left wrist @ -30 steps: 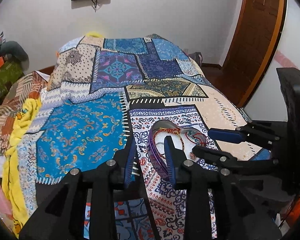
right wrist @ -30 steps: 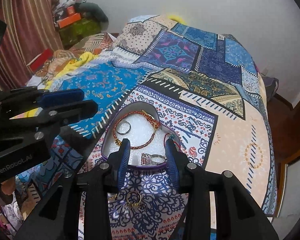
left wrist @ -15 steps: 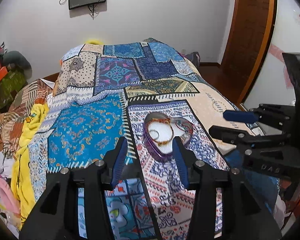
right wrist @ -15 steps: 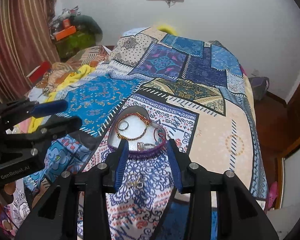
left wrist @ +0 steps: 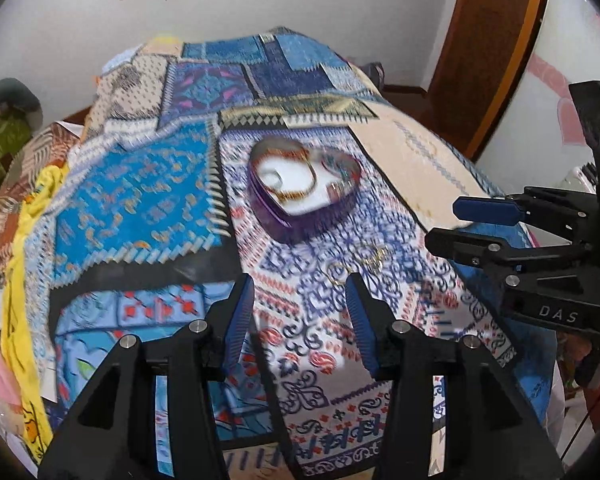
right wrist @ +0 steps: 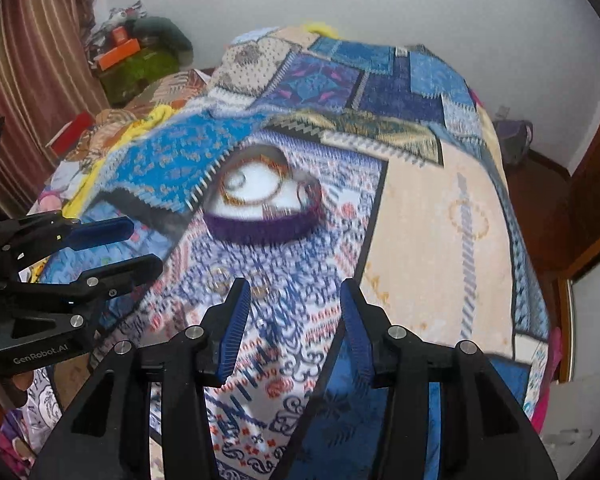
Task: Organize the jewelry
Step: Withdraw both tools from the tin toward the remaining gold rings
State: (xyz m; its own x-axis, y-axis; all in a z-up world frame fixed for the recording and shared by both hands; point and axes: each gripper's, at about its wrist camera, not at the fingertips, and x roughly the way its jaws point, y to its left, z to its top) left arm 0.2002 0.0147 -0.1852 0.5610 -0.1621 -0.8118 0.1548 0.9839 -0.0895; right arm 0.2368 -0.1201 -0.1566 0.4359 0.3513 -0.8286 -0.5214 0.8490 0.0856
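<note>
Heart-shaped purple box (left wrist: 305, 192) mid-bedspread (left wrist: 140, 184), bangles inside, loose rings (left wrist: 360, 262) just beside its near edge, left gripper (left wrist: 300, 304) and right gripper (right wrist: 292, 308) spread wide, empty, well back.

Bed (right wrist: 432, 208) with patchwork quilt, white wall (left wrist: 300, 4) far, wood door (left wrist: 488, 40) right, striped curtain (right wrist: 32, 60) left.
</note>
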